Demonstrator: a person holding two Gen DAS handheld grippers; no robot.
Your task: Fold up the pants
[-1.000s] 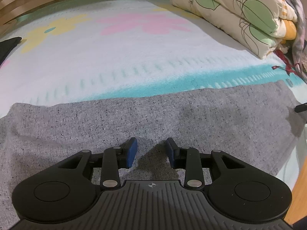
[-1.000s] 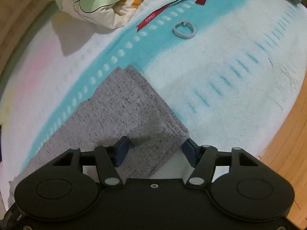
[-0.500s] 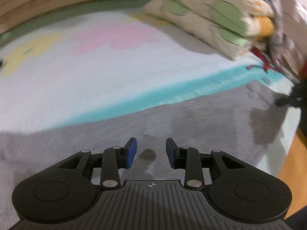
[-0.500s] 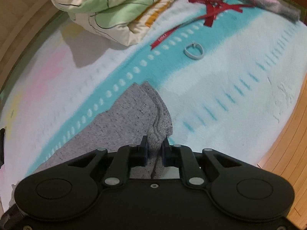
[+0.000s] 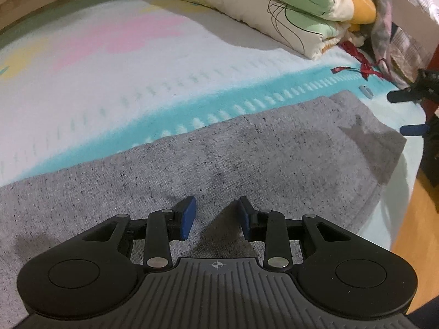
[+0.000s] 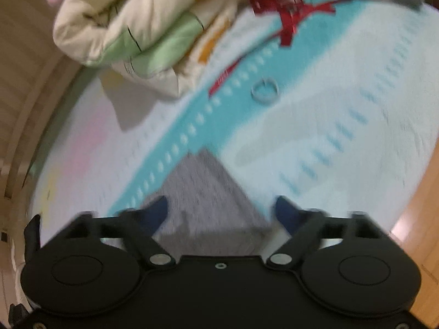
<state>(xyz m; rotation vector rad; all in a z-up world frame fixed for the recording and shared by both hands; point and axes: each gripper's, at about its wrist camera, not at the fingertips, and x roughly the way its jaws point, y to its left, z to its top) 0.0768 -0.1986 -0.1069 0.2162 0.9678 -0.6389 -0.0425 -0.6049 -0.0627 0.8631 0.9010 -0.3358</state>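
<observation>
The grey speckled pants [image 5: 247, 159] lie flat across the patterned bed cover, their end toward the right edge of the bed. My left gripper [image 5: 216, 218] is open and empty just above the middle of the pants. In the blurred right wrist view the pants' end [image 6: 208, 192] shows as a grey corner. My right gripper [image 6: 221, 211] is open wide over that corner and holds nothing. It also shows at the far right of the left wrist view [image 5: 408, 111].
A folded cream quilt with green leaves [image 5: 274, 8] lies at the back, also in the right wrist view [image 6: 131, 30]. A red ribbon [image 6: 288, 13] and a small ring [image 6: 264, 91] lie on the teal stripe. The wooden bed edge [image 5: 411, 219] is at the right.
My right gripper closed on the pants' end half a second ago and has now opened and let it go. The left gripper stayed open and shifted over the pants.
</observation>
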